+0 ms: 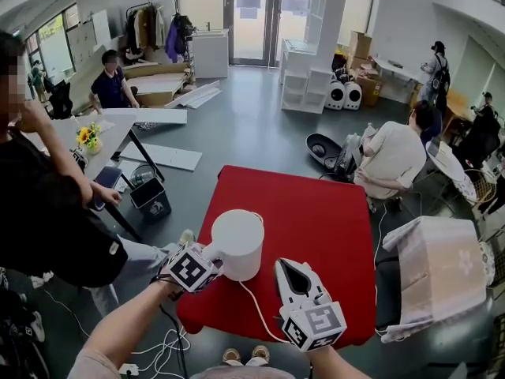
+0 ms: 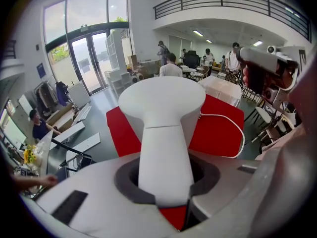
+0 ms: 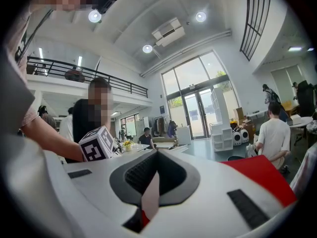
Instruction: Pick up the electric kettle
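Observation:
A white electric kettle (image 1: 237, 243) stands on the red table (image 1: 316, 212), toward its near left side. My left gripper (image 1: 211, 255) is shut on the kettle's handle (image 2: 166, 162), which fills the space between the dark pads (image 2: 131, 182). In the left gripper view the kettle (image 2: 163, 100) rises just ahead over the table (image 2: 218, 128). Its white cord (image 1: 252, 306) trails off the table's near edge. My right gripper (image 1: 287, 264) hovers to the right of the kettle, shut with nothing in it. In the right gripper view the right gripper (image 3: 154, 157) points level past the table (image 3: 267, 175).
A person in dark clothes (image 1: 47, 212) stands close at the table's left. Another person (image 1: 394, 160) sits just beyond its far right corner. A white covered seat (image 1: 438, 271) stands at the right edge. Cables (image 1: 150, 346) lie on the floor near left.

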Available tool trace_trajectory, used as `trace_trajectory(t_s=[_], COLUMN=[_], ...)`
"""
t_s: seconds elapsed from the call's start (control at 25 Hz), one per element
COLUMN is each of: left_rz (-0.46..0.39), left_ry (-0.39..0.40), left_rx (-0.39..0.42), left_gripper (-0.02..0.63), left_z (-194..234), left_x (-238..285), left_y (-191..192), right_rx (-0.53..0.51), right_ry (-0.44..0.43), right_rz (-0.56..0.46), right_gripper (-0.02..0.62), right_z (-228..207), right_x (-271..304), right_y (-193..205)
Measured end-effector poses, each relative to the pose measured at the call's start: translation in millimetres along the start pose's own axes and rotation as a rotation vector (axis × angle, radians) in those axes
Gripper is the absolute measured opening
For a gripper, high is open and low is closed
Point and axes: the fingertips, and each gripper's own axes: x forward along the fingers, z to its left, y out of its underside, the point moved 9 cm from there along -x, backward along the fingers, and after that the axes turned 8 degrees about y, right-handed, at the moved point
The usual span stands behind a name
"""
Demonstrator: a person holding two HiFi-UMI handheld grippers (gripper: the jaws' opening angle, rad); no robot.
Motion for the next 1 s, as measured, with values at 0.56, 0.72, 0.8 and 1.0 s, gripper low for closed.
trace_trajectory(t_s=[0.56,0.72,0.8,1.0], left_rz=[-0.098,-0.100,-0.102,-0.095], left_ry=[-0.054,-0.086,-0.096,-0.117], left_rx=[-0.072,-0.099,-0.117,-0.128], left_gripper=[0.109,0.110,0.110,0.110], left_z=[-15,-32,-40,-64], left_x=[-39,-55,-63,-81], left_y=[2,8,14,30], right_rx=[0.002,0.004,0.004,-0.009], right_ry=[-0.028,-0.061,-0.076,-0.106], right_rz=[-0.010,-0.015,-0.014,-0.015], right_gripper=[0.020,0.020,0.020,0.020], right_z=[5,7,8,16], right_x=[-8,-18,-23,-40], right_y=[-8,-10,-9,-6])
